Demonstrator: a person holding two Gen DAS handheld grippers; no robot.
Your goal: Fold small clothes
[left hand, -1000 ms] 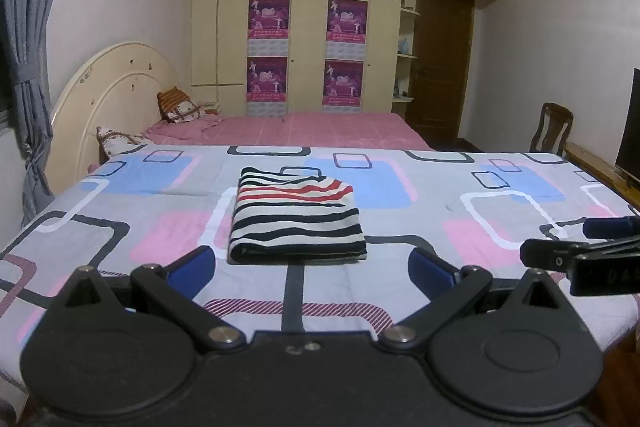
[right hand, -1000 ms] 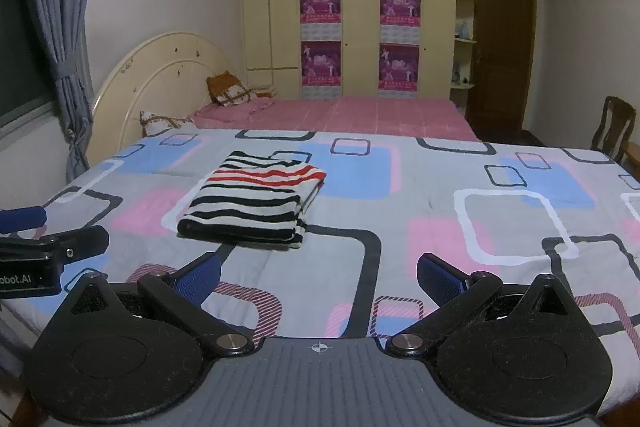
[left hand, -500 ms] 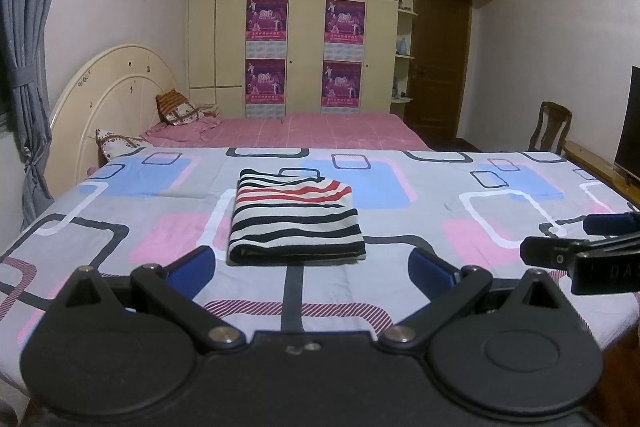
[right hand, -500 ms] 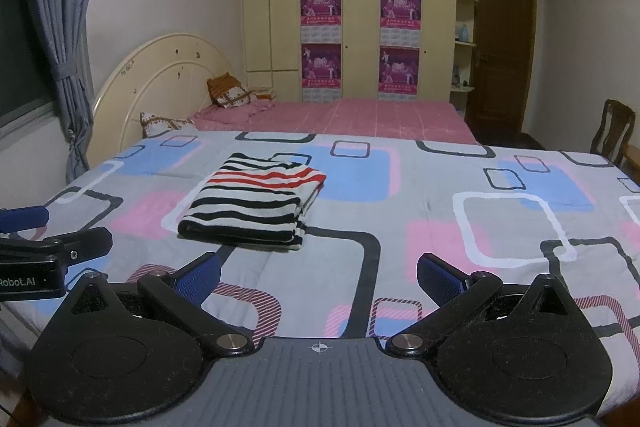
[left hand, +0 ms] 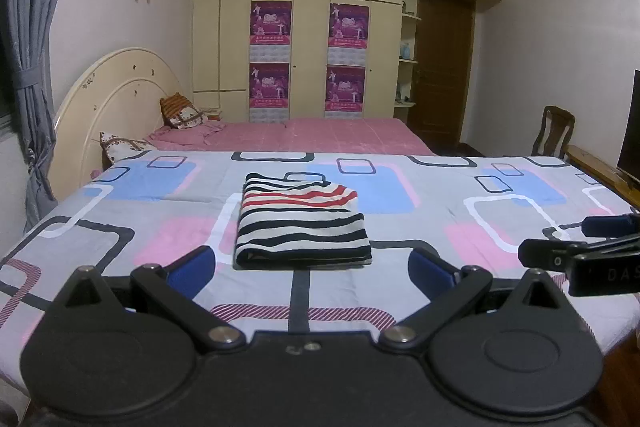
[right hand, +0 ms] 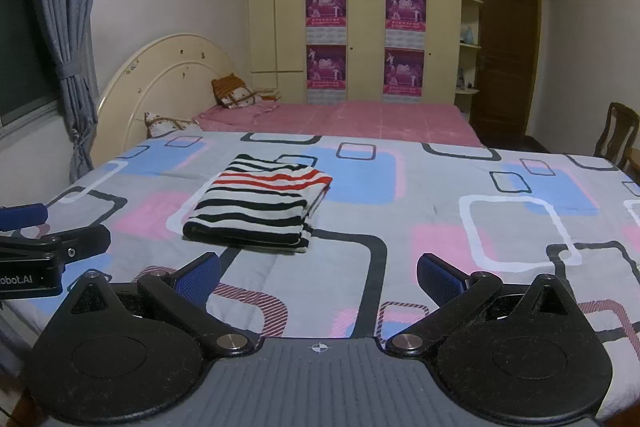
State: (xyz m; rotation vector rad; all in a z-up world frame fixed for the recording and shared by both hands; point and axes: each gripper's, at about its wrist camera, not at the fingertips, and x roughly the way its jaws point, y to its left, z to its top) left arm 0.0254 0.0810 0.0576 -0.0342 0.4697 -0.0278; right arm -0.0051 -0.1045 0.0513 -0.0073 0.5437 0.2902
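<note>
Curtain (left hand: 32, 67) and headboard (left hand: 116, 95) stand at the far left of the room, and the bed (left hand: 460, 187) with its patterned cover fills the middle of both views. Striped garment (left hand: 302, 223) lies on that cover as a neat folded rectangle, flat, with its thick folded edge turned toward the cameras and its red-striped end pointing away toward the wardrobe (left hand: 300, 27).

Seen from the left gripper (left hand: 312, 267), the garment sits straight ahead, centred between the two blue pads, just beyond their tips and not touching them. Its jaws stand wide apart and hold nothing. The width of the fold looks a little narrower than the gap between the pads, and its long axis runs roughly away from the camera.

Seen from the right gripper (right hand: 318, 277), the garment (right hand: 260, 203) lies ahead and to the left, its near edge angled, clear of the pads. These jaws are also spread apart and empty. The left gripper's body shows at the left border of this view, and the right one shows at the right border of the left view, so the two hover side by side at the near edge of the bed.

Judging by this layout, the fold looks finished, and the left gripper is the nearer and better lined up should the garment need another touch.
</note>
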